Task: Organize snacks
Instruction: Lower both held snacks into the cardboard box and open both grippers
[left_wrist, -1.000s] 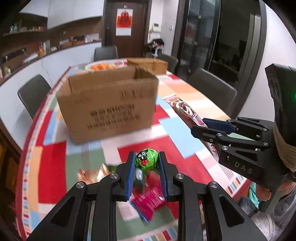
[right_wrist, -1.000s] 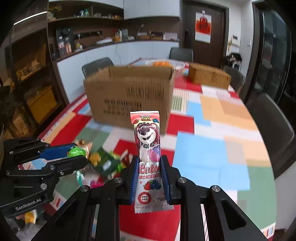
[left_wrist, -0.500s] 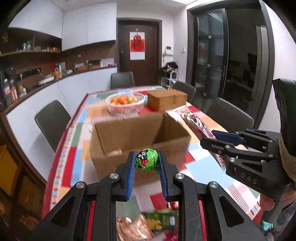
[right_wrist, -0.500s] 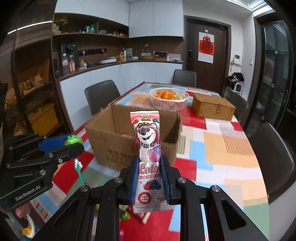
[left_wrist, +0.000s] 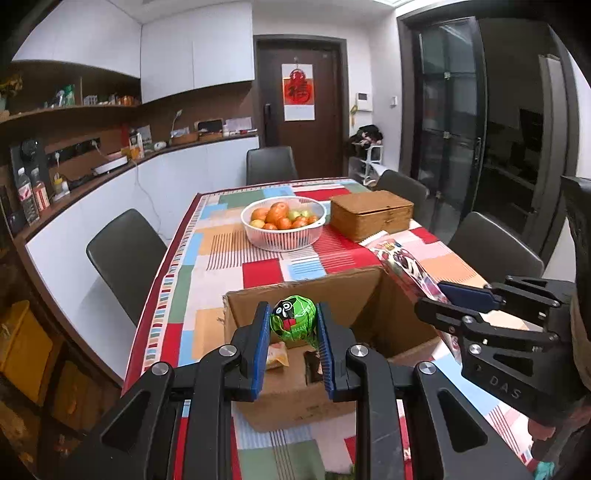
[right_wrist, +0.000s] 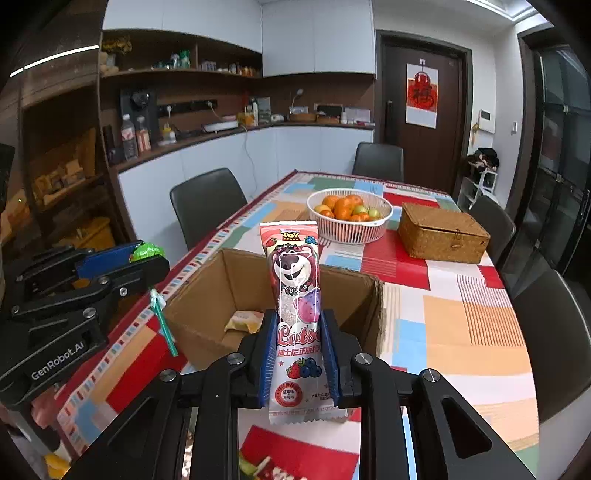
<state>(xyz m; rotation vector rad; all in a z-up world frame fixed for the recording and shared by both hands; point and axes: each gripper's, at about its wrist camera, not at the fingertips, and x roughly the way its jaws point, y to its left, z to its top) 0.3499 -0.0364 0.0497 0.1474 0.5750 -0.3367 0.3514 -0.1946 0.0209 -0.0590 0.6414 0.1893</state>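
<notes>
Both grippers are loaded and parked over the open brown cardboard box (left_wrist: 310, 373), prob so the snacks drop straight in. Left gripper (left_wrist: 291, 332) is clamped on a round green foil-wrapped lollipop (left_wrist: 293, 319), stick dangling below it. Right gripper (right_wrist: 298, 354) pinches a tall pink bear-print snack packet (right_wrist: 295, 295) upright, just inside the box's near wall. A small yellow packet (right_wrist: 243, 320) is already in the box on the bench (right_wrist: 461, 325), w/ more snacks loose in front of the box

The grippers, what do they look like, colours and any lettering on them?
Both are matte black plastic linkages with silver screw heads and blue ribbed finger pads. The left gripper carries white "GenRobot.AI" lettering on its side, seen from the right wrist. The right gripper reads "DAS", with tan wrapping around its body.
</notes>
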